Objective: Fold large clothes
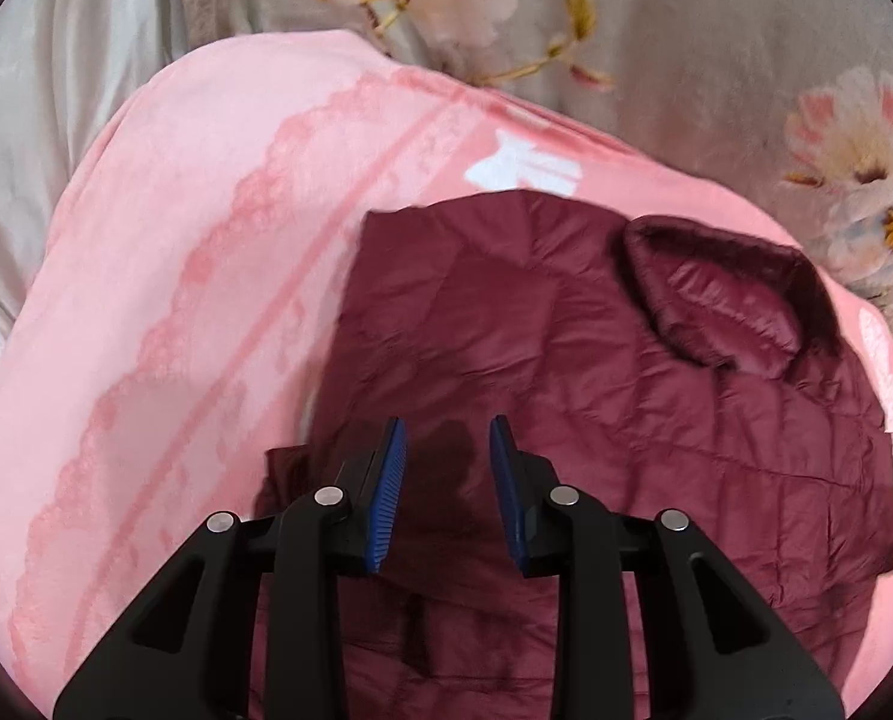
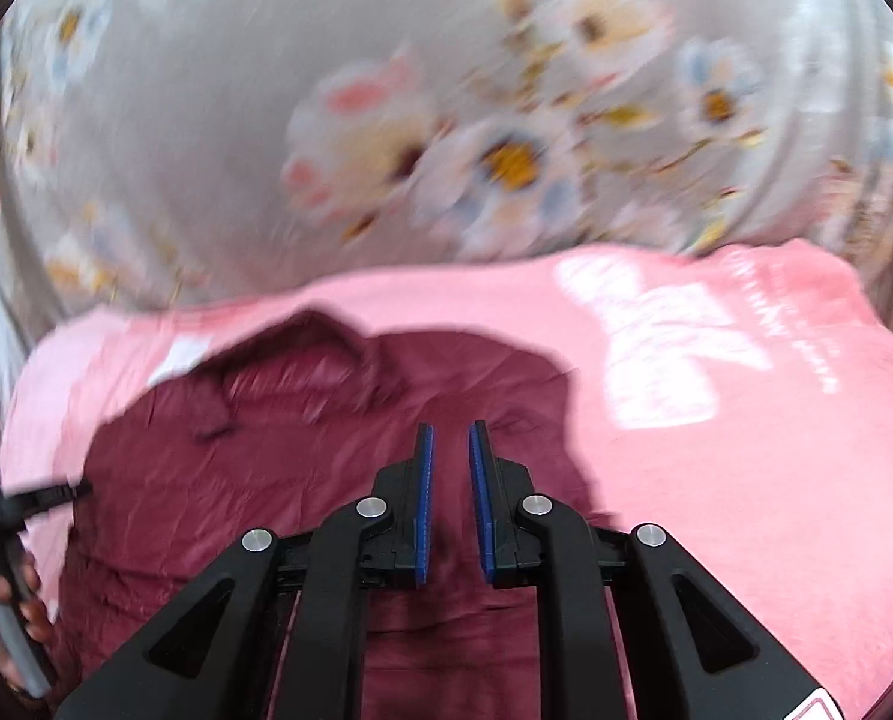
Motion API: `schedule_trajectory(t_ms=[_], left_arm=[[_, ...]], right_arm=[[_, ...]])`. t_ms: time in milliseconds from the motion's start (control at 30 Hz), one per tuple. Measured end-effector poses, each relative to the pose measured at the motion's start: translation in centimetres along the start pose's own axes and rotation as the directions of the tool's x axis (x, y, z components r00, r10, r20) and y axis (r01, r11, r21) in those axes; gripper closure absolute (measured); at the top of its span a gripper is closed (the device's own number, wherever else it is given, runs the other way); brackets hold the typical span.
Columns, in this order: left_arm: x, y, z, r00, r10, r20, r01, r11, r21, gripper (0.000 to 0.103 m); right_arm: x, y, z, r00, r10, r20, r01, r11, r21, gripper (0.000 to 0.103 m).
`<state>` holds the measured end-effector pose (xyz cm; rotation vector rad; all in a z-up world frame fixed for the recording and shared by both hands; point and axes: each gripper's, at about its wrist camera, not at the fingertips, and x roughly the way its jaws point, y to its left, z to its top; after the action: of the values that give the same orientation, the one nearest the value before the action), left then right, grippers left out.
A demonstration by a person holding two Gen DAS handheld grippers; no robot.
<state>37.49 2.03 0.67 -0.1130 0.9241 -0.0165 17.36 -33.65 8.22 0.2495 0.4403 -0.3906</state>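
Maroon quilted jacket point(image 1: 566, 372) spread flat on a pink blanket point(image 1: 176, 276), the blanket itself over a grey floral bedspread point(image 1: 716, 48). Hood point(image 1: 722, 300) of the jacket folded onto the body toward the right of the left wrist view, shiny lining up, dark fur-like trim round its rim. White printed patch point(image 1: 521, 168) on the blanket just beyond the jacket's far edge. No containers anywhere in either view.

Left gripper point(image 1: 446, 480) above the near part of the jacket, blue-padded fingers point(image 1: 389, 492) parted by a moderate gap, nothing between them, not touching the fabric; dark shadow on the cloth under the gap. Right gripper point(image 2: 449, 492) likewise released: blue pads a narrow gap apart, empty, poised over the jacket's right-hand portion. Right wrist view heavily motion-blurred.

At the left edge of the right wrist view, the left gripper's black frame and the hand point(image 2: 2, 612) gripping its handle, beside the jacket's left border.

Jacket's left edge straight and well inside the blanket, a broad band of bare pink blanket beyond it. On the right, more open blanket with large white print point(image 2: 656, 348). Far edge of the blanket rounded, bedspread rising behind it.
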Motion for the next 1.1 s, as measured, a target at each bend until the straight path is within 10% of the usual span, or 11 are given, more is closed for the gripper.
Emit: schedule_trajectory(t_ms=[167,333,500,833,1100], left_arm=[[1.8,0.5,0.1,0.998,-0.005,-0.058,0.001,0.998,-0.057,0.075],[0.9,-3.3,-0.1,0.997,-0.058,-0.043,0.059,0.998,0.034,0.072],[3.1,-6.7,-1.1,0.998,-0.016,-0.069,0.026,0.987,0.156,0.068],[2.8,-3.6,-2.1,0.999,-0.029,-0.030,0.032,0.992,0.120,0.068],[3.6,-5.0,-4.6,0.994,0.062,0.096,-0.081,0.974,0.211,0.068]], right_arm=[[2.7,2.3,0.3,0.988,0.094,-0.121,-0.101,0.994,-0.049,0.079],[8.6,9.6,-3.1,0.926,0.210,-0.313,-0.262,0.956,-0.135,0.079],[12.9,14.8,-7.1,0.905,0.150,-0.398,-0.280,0.914,-0.293,0.080],[13.7,5.0,-6.7,0.933,0.005,-0.359,-0.077,0.979,-0.188,0.088],[13.4,5.8,-8.8,0.959,-0.050,-0.280,-0.030,0.960,-0.277,0.087]])
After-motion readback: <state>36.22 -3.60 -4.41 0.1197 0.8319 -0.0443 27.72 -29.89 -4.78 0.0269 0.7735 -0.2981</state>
